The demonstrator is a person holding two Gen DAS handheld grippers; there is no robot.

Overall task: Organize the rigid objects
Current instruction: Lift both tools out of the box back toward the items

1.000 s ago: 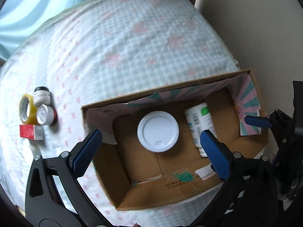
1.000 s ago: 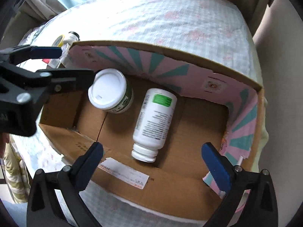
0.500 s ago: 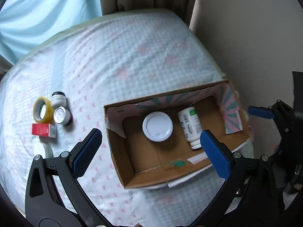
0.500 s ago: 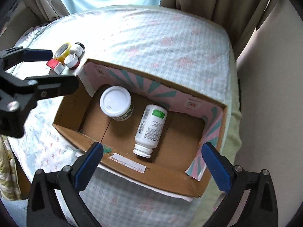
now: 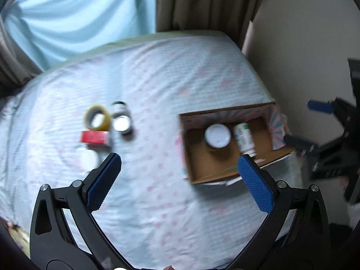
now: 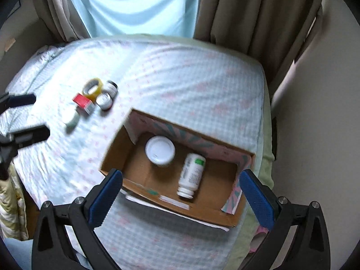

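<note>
Right wrist view looks down on an open cardboard box (image 6: 155, 199) resting on the bed near its right edge, its inner flaps printed in pink and teal. Inside it, a white-lidded jar (image 6: 160, 150) stands upright at the left, and a white bottle (image 6: 191, 175) with a green label lies on its side just beside it, cap toward the near wall. Well apart from the box, to the left on the checked bedsheet (image 6: 180, 74), sits a cluster: a yellow tape roll (image 5: 97, 119), a dark-capped jar (image 5: 118, 108), a small round tin (image 5: 122, 124), a red box (image 5: 94, 137) and a blurred white object (image 5: 89, 158). Both tools hang above the bed, empty; the left gripper (image 5: 178, 172) and the right gripper (image 6: 180, 190) each have jaws spread wide. Curtains (image 6: 247, 11) hang behind the bed.
</note>
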